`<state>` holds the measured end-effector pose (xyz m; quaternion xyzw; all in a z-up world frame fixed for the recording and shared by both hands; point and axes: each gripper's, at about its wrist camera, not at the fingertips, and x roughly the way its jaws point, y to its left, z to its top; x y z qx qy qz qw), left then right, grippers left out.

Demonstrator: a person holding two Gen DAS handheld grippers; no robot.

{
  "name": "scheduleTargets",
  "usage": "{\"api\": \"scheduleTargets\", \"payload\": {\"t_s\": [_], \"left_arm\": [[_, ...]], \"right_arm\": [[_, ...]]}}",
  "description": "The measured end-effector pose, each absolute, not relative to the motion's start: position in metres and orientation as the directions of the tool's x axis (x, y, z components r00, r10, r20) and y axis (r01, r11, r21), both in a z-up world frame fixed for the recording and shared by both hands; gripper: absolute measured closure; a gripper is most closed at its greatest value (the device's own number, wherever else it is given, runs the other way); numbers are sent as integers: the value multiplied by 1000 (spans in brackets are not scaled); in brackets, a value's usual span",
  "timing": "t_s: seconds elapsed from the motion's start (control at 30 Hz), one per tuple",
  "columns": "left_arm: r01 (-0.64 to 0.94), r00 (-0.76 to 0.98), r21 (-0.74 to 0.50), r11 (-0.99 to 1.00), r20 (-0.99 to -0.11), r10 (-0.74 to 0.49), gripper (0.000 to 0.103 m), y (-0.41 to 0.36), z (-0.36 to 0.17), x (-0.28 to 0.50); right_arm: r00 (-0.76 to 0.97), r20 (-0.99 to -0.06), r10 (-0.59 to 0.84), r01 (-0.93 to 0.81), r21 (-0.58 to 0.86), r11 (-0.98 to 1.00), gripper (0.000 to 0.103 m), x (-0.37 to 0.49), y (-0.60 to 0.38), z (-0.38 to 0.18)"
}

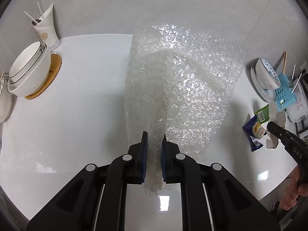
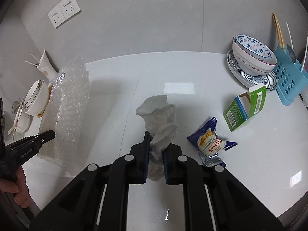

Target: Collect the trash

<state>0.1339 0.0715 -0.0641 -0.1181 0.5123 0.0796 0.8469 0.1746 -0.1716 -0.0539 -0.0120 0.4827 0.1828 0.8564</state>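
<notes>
My left gripper [image 1: 155,137] is shut on a clear sheet of bubble wrap [image 1: 184,80], which hangs off the white table [image 1: 77,115]. The bubble wrap [image 2: 67,104] also shows at the left of the right wrist view, with the left gripper [image 2: 50,134] beside it. My right gripper [image 2: 156,140] is shut on a crumpled grey-white tissue [image 2: 159,115], lifted above the table. A blue snack wrapper [image 2: 210,142] and an open green carton [image 2: 246,107] lie on the table to the right. In the left wrist view, the right gripper [image 1: 273,128] holds the tissue [image 1: 277,115] near the wrapper [image 1: 255,132].
Stacked white bowls [image 1: 28,71] on a wooden coaster and a white cup with straws [image 1: 47,28] stand at the left. Patterned bowls on plates [image 2: 252,61] and a blue perforated rack [image 2: 288,77] stand at the right. A grey wall with sockets [image 2: 64,10] lies behind.
</notes>
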Motion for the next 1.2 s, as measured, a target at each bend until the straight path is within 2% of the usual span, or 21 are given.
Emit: {"api": "scheduleTargets", "payload": {"t_s": [1.2], "left_arm": [[-222,525,-132,966,-851,5,92,11,-23,40]], "right_arm": [[511,-786,348,-373,162,914,92,81,-222,-23]]}}
